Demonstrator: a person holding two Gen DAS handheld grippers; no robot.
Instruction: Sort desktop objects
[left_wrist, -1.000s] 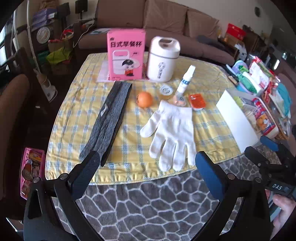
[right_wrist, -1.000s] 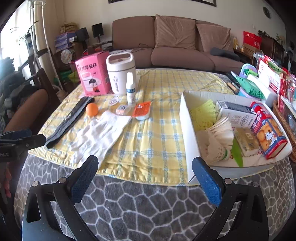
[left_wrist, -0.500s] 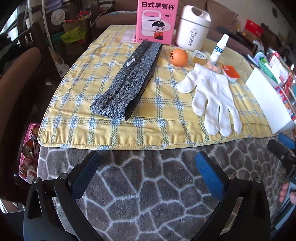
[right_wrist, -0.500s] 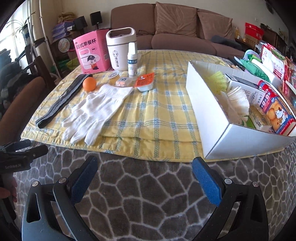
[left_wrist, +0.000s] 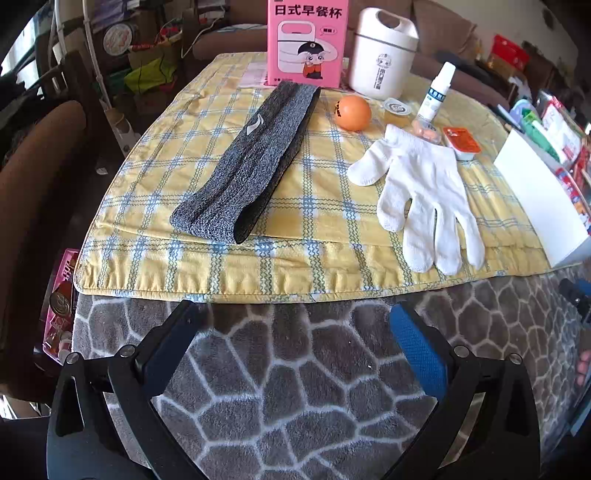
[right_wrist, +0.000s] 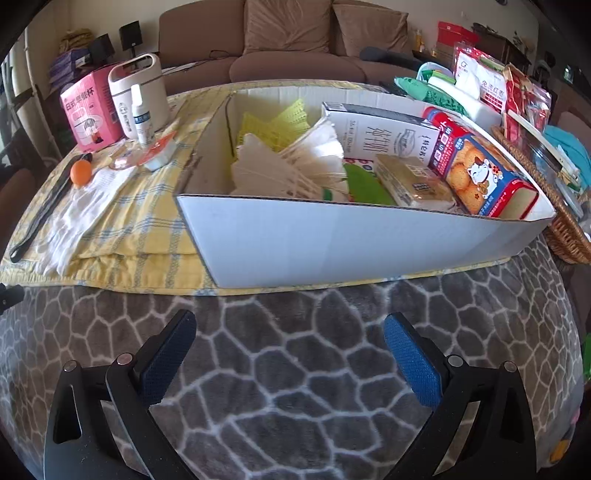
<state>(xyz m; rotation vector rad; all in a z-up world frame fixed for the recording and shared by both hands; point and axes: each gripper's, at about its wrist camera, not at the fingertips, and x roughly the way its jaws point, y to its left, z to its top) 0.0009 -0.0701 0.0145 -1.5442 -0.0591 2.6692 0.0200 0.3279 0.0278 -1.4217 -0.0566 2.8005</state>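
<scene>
On the yellow plaid cloth (left_wrist: 207, 266) lie a grey headband (left_wrist: 255, 162), a white glove (left_wrist: 424, 192), an orange ball (left_wrist: 354, 113), a spray bottle (left_wrist: 436, 92), a small jelly cup (left_wrist: 396, 109) and an orange-lidded cup (left_wrist: 461, 142). A pink box (left_wrist: 308, 40) and a white container (left_wrist: 384, 51) stand at the back. My left gripper (left_wrist: 295, 343) is open and holds nothing, low over the grey blanket short of the headband. My right gripper (right_wrist: 290, 349) is open and holds nothing, in front of the white cardboard box (right_wrist: 351, 240), which holds shuttlecocks (right_wrist: 295, 166), a biscuit box (right_wrist: 480, 170) and cartons.
A wicker basket (right_wrist: 569, 236) with packets sits right of the cardboard box. A brown chair (left_wrist: 33, 184) stands left of the table, with a pink crate (left_wrist: 59, 302) on the floor. A sofa (right_wrist: 295, 48) runs behind. The grey stone-pattern blanket (right_wrist: 295, 369) covers the near table edge.
Both grippers have dropped lower and closer to the table. The left view has swung towards the headband; the right view has moved right, in front of the cardboard box. Both stay open.
</scene>
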